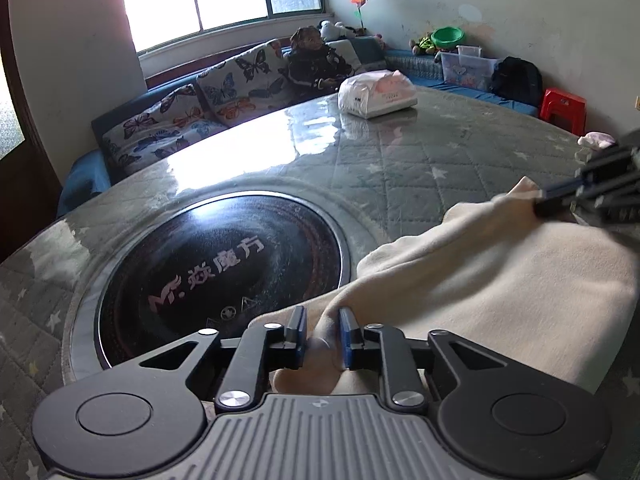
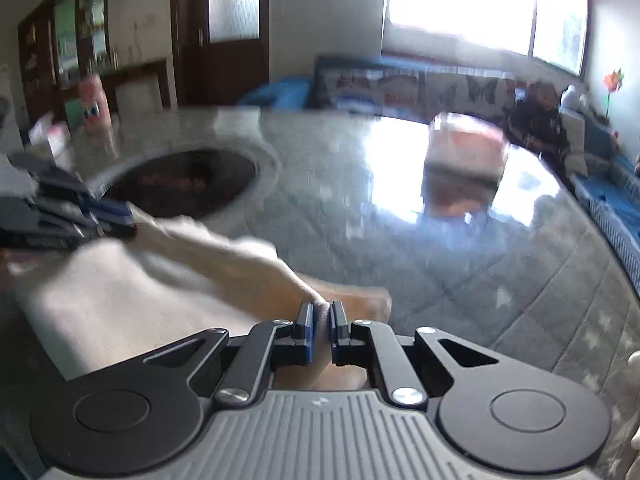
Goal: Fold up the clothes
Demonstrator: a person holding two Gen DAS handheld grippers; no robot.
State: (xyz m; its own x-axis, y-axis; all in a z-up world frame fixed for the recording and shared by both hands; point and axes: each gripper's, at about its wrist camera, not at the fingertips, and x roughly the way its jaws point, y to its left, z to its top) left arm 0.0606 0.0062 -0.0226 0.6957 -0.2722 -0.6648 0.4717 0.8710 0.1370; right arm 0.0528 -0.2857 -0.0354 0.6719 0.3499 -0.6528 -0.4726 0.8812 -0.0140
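Blurred table [image 2: 400, 240]; both grippers [image 1: 322, 334] [image 2: 321, 320] pinch cream garment [image 1: 500, 280], folds hidden.

Left gripper [image 1: 322, 326]: we record black linkage arms ending in two narrow fingers [image 1: 297, 332] with blue pads on their inner faces.
Left gripper screws: round silver heads at each linkage joint, two large ones just above the grey body.
Left gripper body: ribbed grey plate with a small round emblem at its top edge; a black disc with a raised ring on either side of it.
Right gripper [image 2: 321, 316]: we list the same make, black arms, blue-padded fingers [image 2: 305, 322], silver screws, ribbed grey plate between two black discs.
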